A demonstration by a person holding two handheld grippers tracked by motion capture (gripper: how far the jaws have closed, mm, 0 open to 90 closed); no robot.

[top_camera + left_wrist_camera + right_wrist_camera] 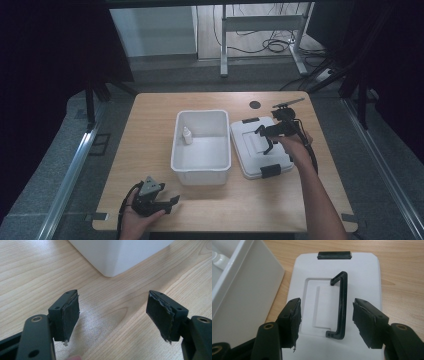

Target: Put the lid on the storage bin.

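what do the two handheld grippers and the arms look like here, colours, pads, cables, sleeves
Both grippers are black, with two blocky jaws. The left gripper carries a grey three-cornered plate on top, and a black cable loops from it. Its pads are dark, rough-edged and frayed, with brass-coloured rivets at the jaw joints. The right gripper has the same worn pads and trails a black cable. Both forearms are bare, no sleeves.

R gripper [325, 320] hung over the white lid [367, 272], jaws apart w/ the raised black handle [341, 305] standing between them, nearer the right-hand pad, not visibly pressed by either. Black latch [334, 255] sat at the lid's far edge. White bin [249, 290] stood just beside the lid on the wood table [402, 265], w/ a small white bottle [219, 258] inside.
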